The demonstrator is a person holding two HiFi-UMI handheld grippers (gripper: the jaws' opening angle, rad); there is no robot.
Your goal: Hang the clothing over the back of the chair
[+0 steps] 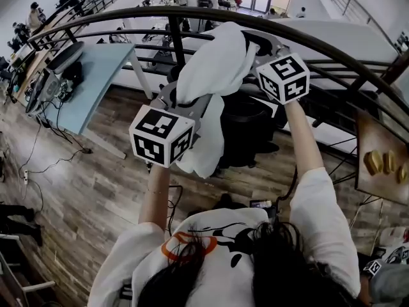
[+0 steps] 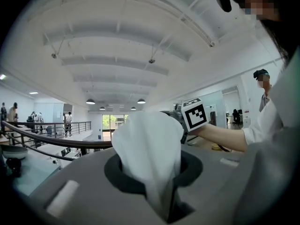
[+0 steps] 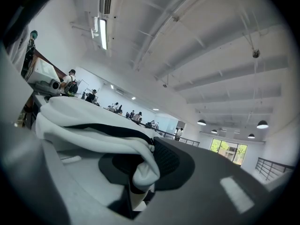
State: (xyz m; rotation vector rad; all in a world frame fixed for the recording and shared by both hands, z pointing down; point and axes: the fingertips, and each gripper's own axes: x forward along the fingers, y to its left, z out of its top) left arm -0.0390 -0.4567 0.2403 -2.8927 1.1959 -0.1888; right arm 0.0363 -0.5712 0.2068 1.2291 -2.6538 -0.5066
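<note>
Dark hair point(image 1: 281, 267) and white sleeves point(image 1: 319, 203) lie nearest; past them the left gripper point(image 2: 164, 198) and the right gripper point(image 3: 138, 186) each pinch the white clothing point(image 1: 214, 62) in narrow jaws — it hangs bunched between them, in the air. Just beyond and below it stands the black chair point(image 1: 246, 133), then the curved railing point(image 1: 332, 50).
</note>
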